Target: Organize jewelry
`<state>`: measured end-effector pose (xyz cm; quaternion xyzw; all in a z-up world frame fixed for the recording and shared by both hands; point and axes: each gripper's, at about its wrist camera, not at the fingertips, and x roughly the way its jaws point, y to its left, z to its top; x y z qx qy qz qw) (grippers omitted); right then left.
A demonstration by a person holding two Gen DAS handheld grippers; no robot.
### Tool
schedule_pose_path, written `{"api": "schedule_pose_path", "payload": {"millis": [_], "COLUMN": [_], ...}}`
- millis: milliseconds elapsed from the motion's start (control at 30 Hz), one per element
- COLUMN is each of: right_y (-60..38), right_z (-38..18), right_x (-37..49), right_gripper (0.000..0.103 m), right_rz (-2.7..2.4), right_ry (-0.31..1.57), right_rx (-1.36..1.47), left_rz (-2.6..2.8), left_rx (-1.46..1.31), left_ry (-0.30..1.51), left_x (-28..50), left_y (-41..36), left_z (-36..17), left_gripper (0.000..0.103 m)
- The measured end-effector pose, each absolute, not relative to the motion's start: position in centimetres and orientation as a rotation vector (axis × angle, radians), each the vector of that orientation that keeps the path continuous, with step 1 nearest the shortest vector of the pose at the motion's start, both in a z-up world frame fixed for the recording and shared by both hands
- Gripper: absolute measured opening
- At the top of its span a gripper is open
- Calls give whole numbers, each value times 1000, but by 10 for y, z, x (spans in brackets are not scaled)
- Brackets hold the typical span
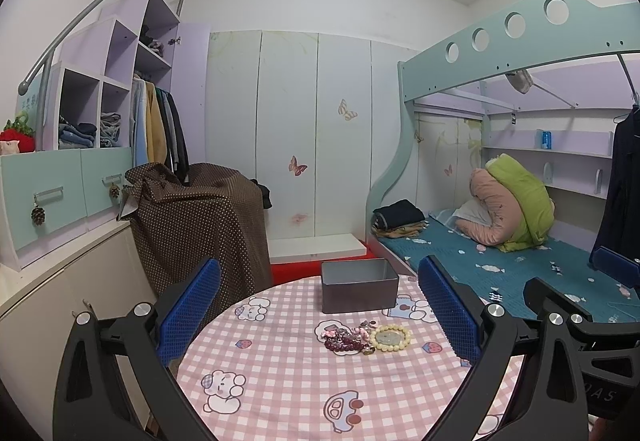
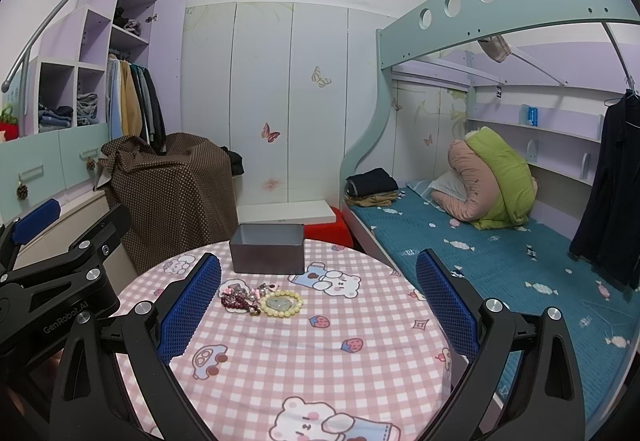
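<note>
A small heap of jewelry lies on the round table with the pink checked cloth (image 1: 288, 381): a pale yellow bead bracelet (image 1: 391, 338) around a green pendant, dark red beads (image 1: 342, 344) and pink pieces (image 1: 330, 331). An open grey metal box (image 1: 359, 284) stands just behind it. My left gripper (image 1: 320, 317) is open and empty, held above the table before the heap. In the right wrist view the bracelet (image 2: 281, 304), the red beads (image 2: 236, 301) and the box (image 2: 267, 248) show left of centre. My right gripper (image 2: 318, 315) is open and empty, to the right of the heap.
The left gripper's body (image 2: 56, 281) shows at the left of the right wrist view. A bunk bed with a teal mattress (image 1: 520, 273) stands right of the table. A brown dotted cloth covers furniture (image 1: 200, 217) at the left. Wardrobe doors (image 1: 288, 121) are behind.
</note>
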<state>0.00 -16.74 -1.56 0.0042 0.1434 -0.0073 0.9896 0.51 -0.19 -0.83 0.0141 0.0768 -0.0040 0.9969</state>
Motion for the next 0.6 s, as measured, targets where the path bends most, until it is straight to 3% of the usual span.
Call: {"api": "schedule_pose_path", "payload": {"millis": [600], "right_y": [-168], "right_z": [-14], "right_x": [-1], "right_gripper": [95], "right_rz": [-15], "right_ry": [287], "right_rx": [7], "left_rz": [-8], "left_rx": [27], "left_ry": [162], "left_x": [6], "left_y": [-5], "left_z": [-11], "left_gripper": [96]}}
